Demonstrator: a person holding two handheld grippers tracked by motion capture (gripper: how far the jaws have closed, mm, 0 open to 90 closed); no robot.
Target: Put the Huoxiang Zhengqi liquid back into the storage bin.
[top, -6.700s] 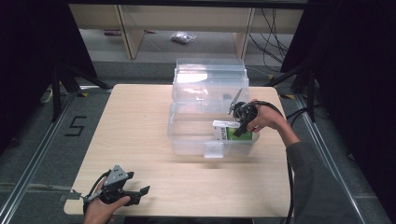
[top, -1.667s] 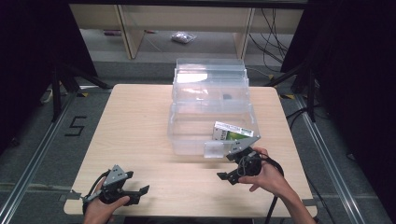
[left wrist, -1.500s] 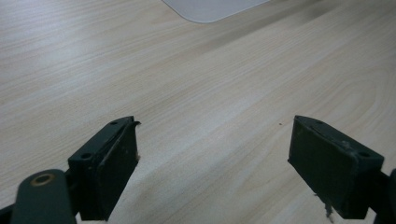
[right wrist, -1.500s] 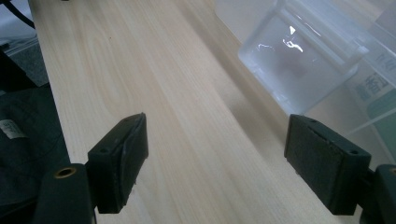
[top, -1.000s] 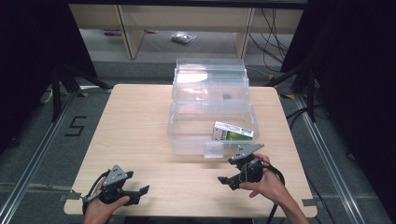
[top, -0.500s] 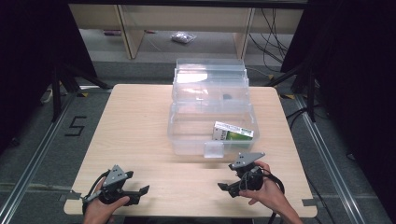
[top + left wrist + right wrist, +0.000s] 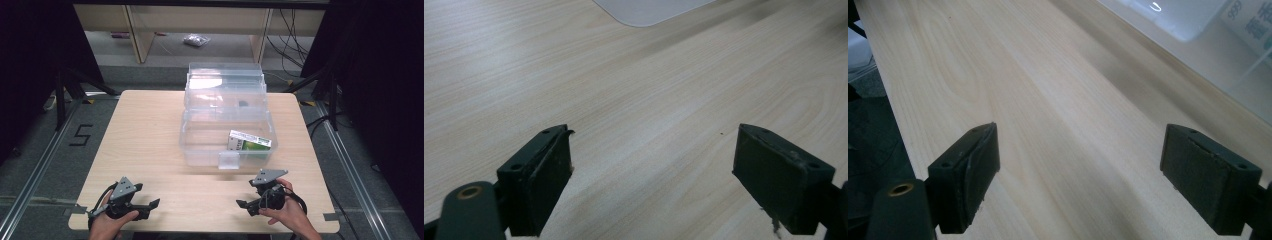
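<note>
In the high view, the left gripper (image 7: 150,204) sits at the lower left of the table (image 7: 150,135), jaws spread. The right gripper (image 7: 243,204) sits at lower right, also spread. The clear box (image 7: 200,150) at centre holds a green carton (image 7: 249,141).

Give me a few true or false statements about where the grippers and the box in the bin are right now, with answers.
1. The left gripper holds the green box. False: its jaws are open over bare table.
2. The green box lies inside the clear bin. True.
3. The right gripper is inside the bin. False: it is near the table's front edge, outside the bin.
4. Both grippers are open. True.
5. The bin's lid is shut. False: the lid stands open behind it.
</note>
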